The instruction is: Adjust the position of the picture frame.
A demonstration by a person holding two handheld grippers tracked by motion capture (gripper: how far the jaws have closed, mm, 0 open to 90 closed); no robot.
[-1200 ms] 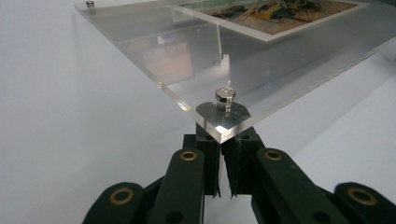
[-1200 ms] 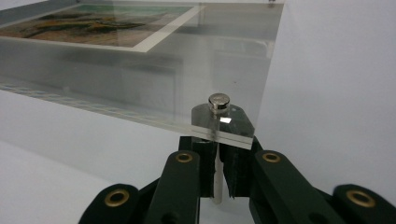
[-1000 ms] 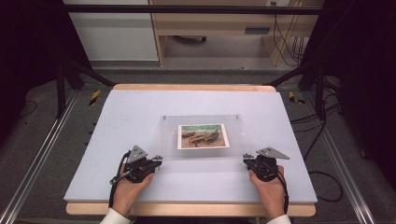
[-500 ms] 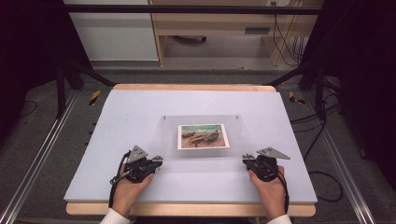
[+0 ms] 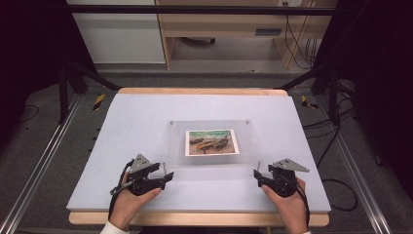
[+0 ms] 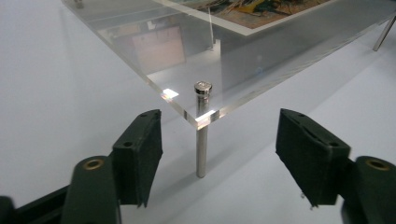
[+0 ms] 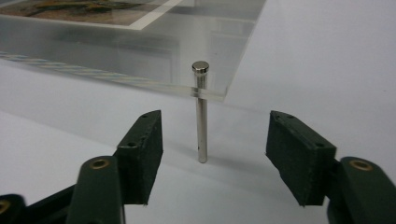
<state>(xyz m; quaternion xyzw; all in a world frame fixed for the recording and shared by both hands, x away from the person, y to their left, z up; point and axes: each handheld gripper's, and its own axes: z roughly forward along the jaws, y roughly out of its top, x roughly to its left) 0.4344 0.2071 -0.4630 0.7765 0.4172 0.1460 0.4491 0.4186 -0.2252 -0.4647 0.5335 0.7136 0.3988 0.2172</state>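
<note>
A clear acrylic plate (image 5: 209, 127) stands on thin metal posts in the middle of the pale table, with a boat picture (image 5: 212, 142) lying on it. My left gripper (image 5: 165, 174) sits at the plate's near left corner, open. Its jaws straddle the corner post (image 6: 201, 135) without touching it. My right gripper (image 5: 256, 174) is open at the near right corner, and the post (image 7: 201, 112) there stands between its jaws, apart from both. Each post has a small round cap above the plate.
The pale blue table top (image 5: 131, 122) spreads wide around the plate, with a wooden edge (image 5: 195, 218) at the front. Black frame legs (image 5: 65, 73) and cables (image 5: 336, 183) lie beyond the table's sides. A wooden bench (image 5: 229, 24) stands behind.
</note>
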